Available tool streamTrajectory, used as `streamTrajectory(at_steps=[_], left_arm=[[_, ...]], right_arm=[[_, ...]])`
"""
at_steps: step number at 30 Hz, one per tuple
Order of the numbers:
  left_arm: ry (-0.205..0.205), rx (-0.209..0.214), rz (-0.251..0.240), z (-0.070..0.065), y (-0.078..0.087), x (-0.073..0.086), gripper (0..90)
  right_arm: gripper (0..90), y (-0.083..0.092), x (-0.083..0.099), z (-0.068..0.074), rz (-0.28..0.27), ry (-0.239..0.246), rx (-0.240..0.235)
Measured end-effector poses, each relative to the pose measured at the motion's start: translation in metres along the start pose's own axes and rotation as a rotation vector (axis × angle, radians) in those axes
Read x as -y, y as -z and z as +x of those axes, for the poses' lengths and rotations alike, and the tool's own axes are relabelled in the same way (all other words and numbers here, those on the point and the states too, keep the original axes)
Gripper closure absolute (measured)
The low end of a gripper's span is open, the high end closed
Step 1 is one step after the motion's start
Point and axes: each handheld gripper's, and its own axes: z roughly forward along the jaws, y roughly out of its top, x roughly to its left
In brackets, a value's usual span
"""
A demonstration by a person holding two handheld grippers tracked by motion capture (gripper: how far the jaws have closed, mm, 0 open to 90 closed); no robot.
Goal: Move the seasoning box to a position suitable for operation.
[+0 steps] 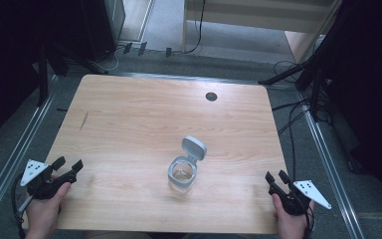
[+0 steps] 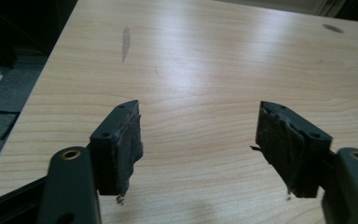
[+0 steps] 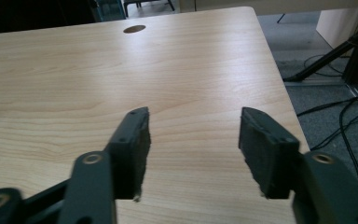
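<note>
between both tongs [image 1: 67, 164], open jar [image 1: 183, 174]

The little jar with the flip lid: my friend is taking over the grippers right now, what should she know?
Left gripper: open, holding nothing, at the table's near left corner.
Right gripper: open, holding nothing, at the near right corner.
Jar: clear, upright, near the middle of the table toward the person's side, apart from both grippers.
Lid: grey, hinged, already flipped open and standing up behind the jar's mouth.
Done: the lid is open.
Left: neither gripper touches the jar yet. Probably reach in next; one could steady it.
</note>
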Motion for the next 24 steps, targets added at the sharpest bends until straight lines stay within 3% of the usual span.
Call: streamTrajectory(at_steps=[1,3,5,7,13,15,16,17,20,23,24], left_arm=[[-0.010,-0.008,0.006,-0.002,0.000,0.000,36.6],[-0.011,-0.029,0.016,-0.007,-0.001,-0.002,45.2],[0.005,0.004,0.017,-0.014,-0.003,-0.004,48.3],[-0.011,0.026,0.015,-0.025,-0.005,-0.007,52.4],[-0.023,0.138,0.028,-0.064,-0.014,-0.017,64.2],[-0.046,0.182,0.045,-0.082,-0.020,-0.018,67.8],[-0.046,0.182,0.045,-0.082,-0.020,-0.018,69.2],[-0.054,0.200,0.056,-0.088,-0.022,-0.018,70.4],[-0.086,0.234,0.064,-0.104,-0.025,-0.019,72.0],[-0.105,0.263,0.067,-0.118,-0.027,-0.021,78.6],[-0.113,0.277,0.069,-0.123,-0.028,-0.022,78.6]], right_arm=[[54.5,0.000,0.000,0.000,0.000,0.000,0.000],[60.1,0.001,-0.003,0.007,-0.001,0.000,-0.044],[61.0,0.001,-0.004,0.010,-0.008,0.003,-0.049],[62.7,0.002,-0.006,0.018,-0.014,0.005,-0.058],[72.8,0.004,-0.014,0.050,-0.017,-0.020,-0.134],[76.3,0.004,-0.017,0.058,-0.013,-0.028,-0.162],[76.3,0.004,-0.017,0.058,-0.013,-0.028,-0.162],[79.6,0.002,-0.017,0.067,-0.008,-0.041,-0.191],[83.6,0.000,-0.017,0.076,-0.005,-0.044,-0.197],[88.1,-0.002,-0.016,0.097,0.005,-0.035,-0.218],[88.1,-0.002,-0.016,0.097,0.005,-0.035,-0.218]])
